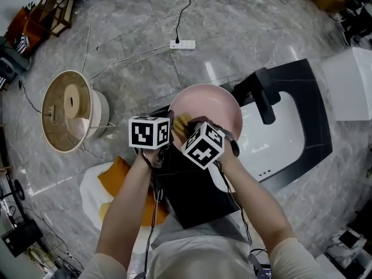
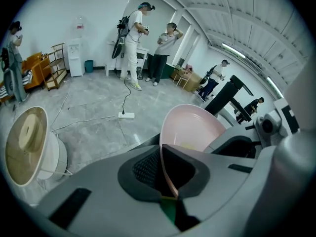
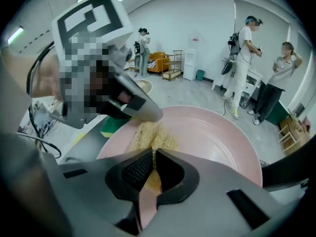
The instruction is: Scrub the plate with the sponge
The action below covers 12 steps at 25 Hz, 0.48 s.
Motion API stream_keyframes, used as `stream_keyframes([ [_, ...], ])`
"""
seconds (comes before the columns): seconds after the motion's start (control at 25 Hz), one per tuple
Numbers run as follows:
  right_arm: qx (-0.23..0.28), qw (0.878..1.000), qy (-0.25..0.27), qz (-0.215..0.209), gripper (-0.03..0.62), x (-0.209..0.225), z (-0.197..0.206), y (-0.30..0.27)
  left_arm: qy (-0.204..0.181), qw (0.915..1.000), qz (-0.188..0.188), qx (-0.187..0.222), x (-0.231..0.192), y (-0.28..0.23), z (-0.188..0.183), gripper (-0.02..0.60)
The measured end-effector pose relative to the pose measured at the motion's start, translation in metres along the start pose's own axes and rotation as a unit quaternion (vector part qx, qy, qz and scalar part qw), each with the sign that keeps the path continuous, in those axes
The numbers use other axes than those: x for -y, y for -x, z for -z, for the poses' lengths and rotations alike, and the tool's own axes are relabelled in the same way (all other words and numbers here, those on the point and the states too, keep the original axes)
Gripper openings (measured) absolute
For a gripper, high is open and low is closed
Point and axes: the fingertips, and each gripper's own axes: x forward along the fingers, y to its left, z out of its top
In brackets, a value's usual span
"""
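A person stands at a black desk (image 1: 192, 199) with a white sink (image 1: 279, 141) set into it, holding a gripping tool in each hand. The left tool (image 2: 165, 174) is clamped on the near rim of a pink plate (image 2: 195, 127), which runs edge-on between its jaws. From the head view the plate (image 1: 216, 106) sits at 12 o'clock from both hands, with the sink at its 3 o'clock and a black faucet (image 1: 261, 95) at its 2 o'clock. Whether the plate rests on the desk or hangs free cannot be told. The right tool (image 3: 150, 169) is closed narrowly on a yellow sponge (image 3: 150, 135), which is pressed to the plate's inner face near the rim. The left tool's tip is at 11 o'clock from the sponge and almost touching it. The main risk is that only a pinch at the rim holds the plate. A hard scrubbing stroke pushing toward 12 o'clock could lever it out of the left tool and drop it on the desk edge or the stone floor. The two tools are also crowded together, so a wide stroke could knock one against the other. The sponge is gripped thinly and may peel out, letting the hard jaws scrape the plate.
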Motion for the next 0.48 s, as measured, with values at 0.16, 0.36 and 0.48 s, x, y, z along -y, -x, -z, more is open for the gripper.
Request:
stream_keyframes([
  [0.16, 0.006, 1.000, -0.022, -0.012, 0.048, 0.018, -0.004, 0.002, 0.012, 0.9999, 0.000, 0.005, -0.002, -0.001, -0.002, 0.028],
  [0.36, 0.006, 0.999, -0.024, 0.036, 0.048, 0.043, -0.002, 0.008, 0.014, 0.9998, -0.007, 0.011, -0.003, 0.002, -0.003, 0.028],
  [0.48, 0.002, 0.997, -0.039, 0.073, 0.048, 0.069, 0.010, 0.018, 0.011, 0.9998, -0.010, 0.016, -0.002, 0.001, -0.003, 0.029],
])
